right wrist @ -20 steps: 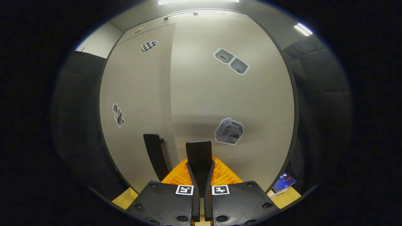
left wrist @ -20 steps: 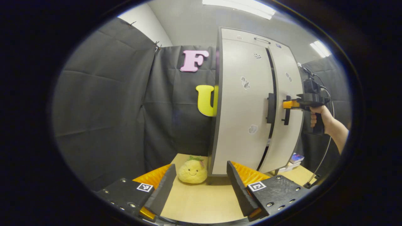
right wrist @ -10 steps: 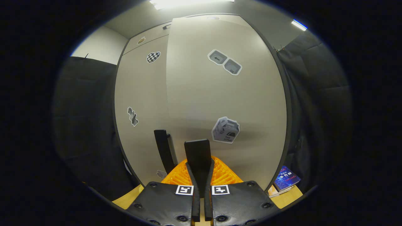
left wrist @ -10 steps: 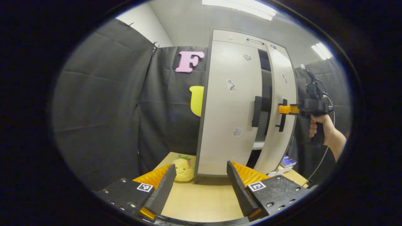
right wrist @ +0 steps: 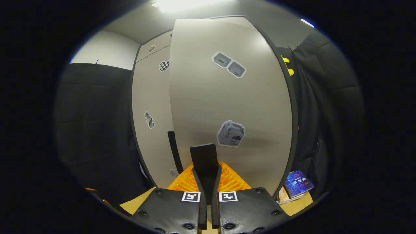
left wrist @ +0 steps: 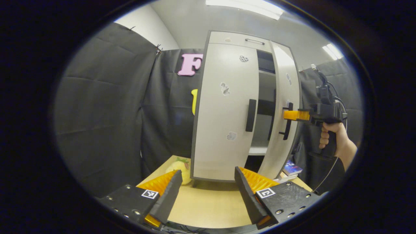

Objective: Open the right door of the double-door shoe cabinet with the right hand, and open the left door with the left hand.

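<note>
The pale double-door shoe cabinet [left wrist: 227, 39] stands on a wooden table. Its left door [left wrist: 224, 107] is closed, with a dark vertical handle [left wrist: 251, 115]. The right door [left wrist: 282, 97] stands partly swung out, so a dark gap with shelves shows between the doors. In the left gripper view a hand holds my right gripper [left wrist: 291, 115] against the right door's handle [left wrist: 286, 128]. In the right gripper view the right gripper [right wrist: 206, 170] is shut on that dark handle [right wrist: 204, 156], with the right door [right wrist: 227, 97] close ahead. My left gripper [left wrist: 208, 173] hangs open, well short of the cabinet, holding nothing.
A yellow plush toy [left wrist: 178, 166] peeks out from behind the cabinet's left corner. A book [left wrist: 291, 169] lies on the table [left wrist: 208, 204] at the cabinet's right foot and is also in the right gripper view as a blue book [right wrist: 298, 183]. Black cloth walls surround the booth.
The right door has swung outward with my right gripper on its handle, widening the gap and showing the shelves. The cabinet has slid left in the left gripper view and covers more of the plush toy.
</note>
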{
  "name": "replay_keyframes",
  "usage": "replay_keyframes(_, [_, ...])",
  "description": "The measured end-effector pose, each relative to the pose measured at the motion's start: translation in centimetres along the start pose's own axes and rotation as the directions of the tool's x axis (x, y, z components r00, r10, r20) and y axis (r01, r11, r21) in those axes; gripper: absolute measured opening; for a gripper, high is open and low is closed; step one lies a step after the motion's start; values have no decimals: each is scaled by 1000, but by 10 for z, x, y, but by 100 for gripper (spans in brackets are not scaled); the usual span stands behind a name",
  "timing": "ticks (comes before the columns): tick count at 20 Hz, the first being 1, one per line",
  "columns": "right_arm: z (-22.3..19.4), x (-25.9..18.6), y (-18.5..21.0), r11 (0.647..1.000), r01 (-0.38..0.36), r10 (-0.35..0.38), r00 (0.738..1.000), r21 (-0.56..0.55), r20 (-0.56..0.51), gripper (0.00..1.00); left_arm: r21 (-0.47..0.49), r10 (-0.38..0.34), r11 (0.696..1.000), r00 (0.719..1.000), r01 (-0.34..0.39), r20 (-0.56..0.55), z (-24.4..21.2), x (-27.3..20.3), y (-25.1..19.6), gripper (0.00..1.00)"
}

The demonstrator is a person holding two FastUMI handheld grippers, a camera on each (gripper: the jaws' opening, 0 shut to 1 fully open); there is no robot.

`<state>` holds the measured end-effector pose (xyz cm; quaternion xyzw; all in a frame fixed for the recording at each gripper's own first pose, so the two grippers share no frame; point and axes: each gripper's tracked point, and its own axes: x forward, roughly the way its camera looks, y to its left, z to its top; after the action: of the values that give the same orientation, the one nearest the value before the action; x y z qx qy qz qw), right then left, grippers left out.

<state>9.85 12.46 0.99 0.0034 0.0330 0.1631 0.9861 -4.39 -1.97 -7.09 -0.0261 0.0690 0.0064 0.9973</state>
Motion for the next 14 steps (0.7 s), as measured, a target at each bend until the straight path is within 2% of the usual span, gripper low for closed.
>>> replay_keyframes(5, [-1, -22, -9, 999, -51, 51, 999, 10, -6, 7, 10, -1, 1000, 1000, 1, 11, 3, -4, -31, 92])
replay_keyframes(7, [0, -26, -11, 998, -63, 63, 998, 8, -3, 7, -2, -4, 1000, 1000, 4, 23, 5, -6, -42, 94])
replay_keyframes(14, [0, -64, -37, 993, -119, 119, 993, 17, -8, 7, -31, 7, 1000, 1000, -7, 6, -4, 0, -77, 92])
